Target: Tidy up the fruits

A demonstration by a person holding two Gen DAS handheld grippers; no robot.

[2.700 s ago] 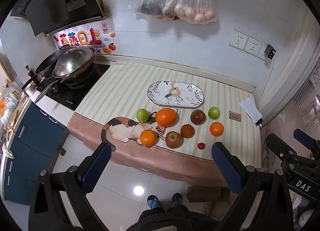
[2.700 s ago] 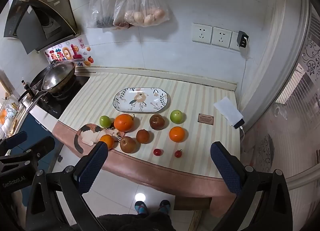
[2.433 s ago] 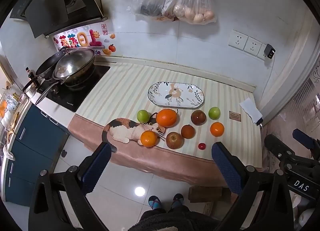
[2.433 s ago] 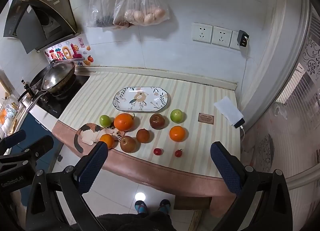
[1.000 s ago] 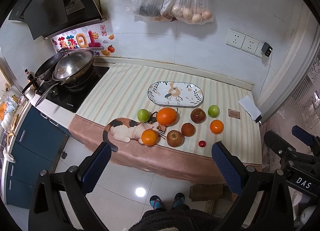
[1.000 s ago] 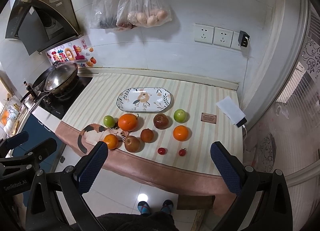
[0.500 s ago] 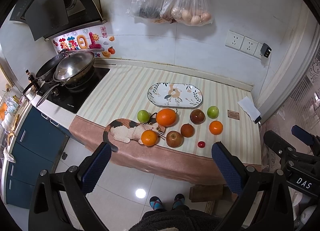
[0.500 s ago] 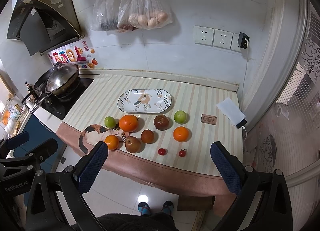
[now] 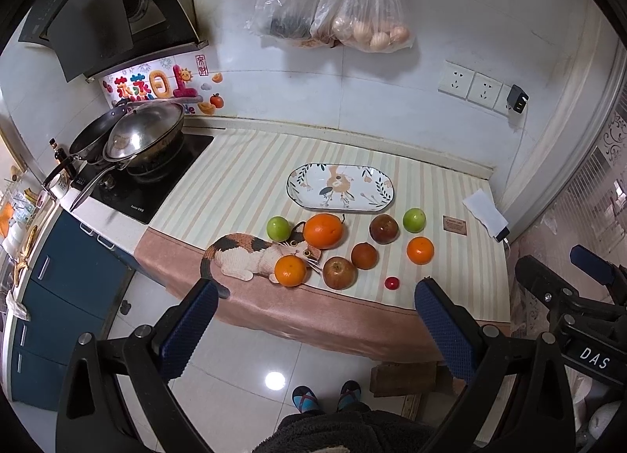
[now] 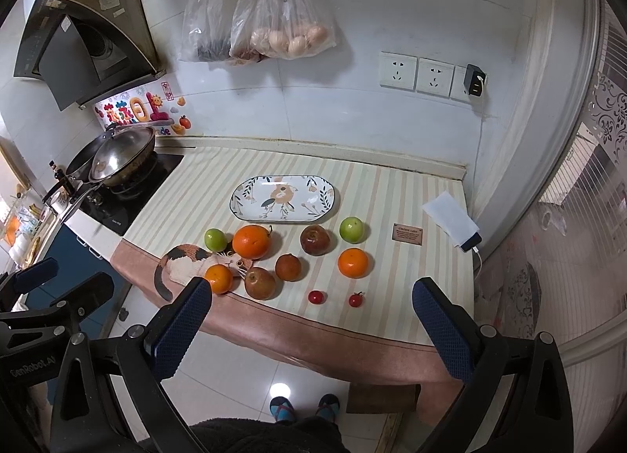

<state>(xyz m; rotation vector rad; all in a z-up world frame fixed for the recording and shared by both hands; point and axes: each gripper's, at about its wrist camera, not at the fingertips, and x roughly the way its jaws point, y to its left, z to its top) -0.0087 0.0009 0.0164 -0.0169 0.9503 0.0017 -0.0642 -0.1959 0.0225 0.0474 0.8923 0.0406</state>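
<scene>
An oval floral plate (image 9: 340,187) (image 10: 285,197) lies bare on the striped counter. In front of it sit a big orange (image 9: 323,231) (image 10: 251,241), two smaller oranges (image 9: 290,270) (image 9: 420,250), two green apples (image 9: 278,228) (image 9: 414,220), several brownish-red fruits (image 9: 339,272) (image 10: 315,240) and two cherry tomatoes (image 10: 316,296) (image 10: 355,299). My left gripper (image 9: 313,300) and right gripper (image 10: 309,298) both hang open above the floor, short of the counter's front edge, with nothing between their fingers.
A cat-shaped mat (image 9: 250,255) lies at the counter's front left. A stove with a wok (image 9: 143,135) stands further left. A phone on a charger (image 10: 456,223) and a small card (image 10: 407,233) lie at the right. Bags (image 10: 282,29) hang on the wall. The person's feet (image 10: 303,408) are below.
Both views have risen and tilted up slightly, so the counter sits a little lower in frame. Both grippers stay open and no fruit has moved.
</scene>
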